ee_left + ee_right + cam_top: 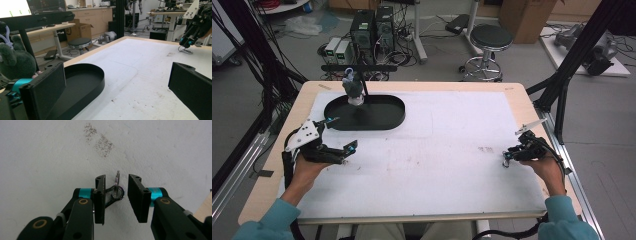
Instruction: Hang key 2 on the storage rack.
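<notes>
1. White cloth (422, 150) covers one wooden table (522, 100).
2. One black oval tray (384, 117) holds one grey plush toy (353, 89).
3. Two grippers: the left gripper (339, 135) gapes, released; the right gripper (116, 192) straddles the keyring without pinching it.
4. One small silver keyring (117, 188), linked loops, lies on the cloth's right side.

Even, bright indoor light; soft, slightly blurred frames.
</notes>
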Tool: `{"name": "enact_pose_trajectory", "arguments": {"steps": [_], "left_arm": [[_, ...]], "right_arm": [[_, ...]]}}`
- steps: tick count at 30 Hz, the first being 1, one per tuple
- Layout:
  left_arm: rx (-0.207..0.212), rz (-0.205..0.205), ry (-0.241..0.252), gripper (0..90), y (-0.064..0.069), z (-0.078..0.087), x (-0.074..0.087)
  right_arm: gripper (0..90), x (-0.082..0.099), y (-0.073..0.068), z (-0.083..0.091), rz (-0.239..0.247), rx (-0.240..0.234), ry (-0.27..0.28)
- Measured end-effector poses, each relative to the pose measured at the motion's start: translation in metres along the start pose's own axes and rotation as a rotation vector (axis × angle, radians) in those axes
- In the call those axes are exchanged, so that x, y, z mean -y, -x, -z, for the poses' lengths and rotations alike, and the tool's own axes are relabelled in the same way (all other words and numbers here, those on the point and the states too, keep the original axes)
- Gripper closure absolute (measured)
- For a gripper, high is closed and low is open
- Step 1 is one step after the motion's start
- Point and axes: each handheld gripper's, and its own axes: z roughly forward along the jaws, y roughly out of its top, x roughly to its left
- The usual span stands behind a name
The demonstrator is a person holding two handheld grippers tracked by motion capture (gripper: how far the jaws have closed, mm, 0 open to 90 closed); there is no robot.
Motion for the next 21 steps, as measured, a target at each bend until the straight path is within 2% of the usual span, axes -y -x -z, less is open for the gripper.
{"name": "enact_pose_trajectory", "arguments": {"steps": [5,21], "left_arm": [[-0.001,0.001,0.001,1.7,0.0,0.0002,0.0],[0.009,0.003,-0.001,1.7,0.0011,-0.0009,-0.0001]], "right_arm": [[74.4,0.0016,0.0012,-0.0025,0.006,0.0,-0.006],[82.0,0.001,0.0005,-0.0034,0.006,0.0,-0.013]]}}
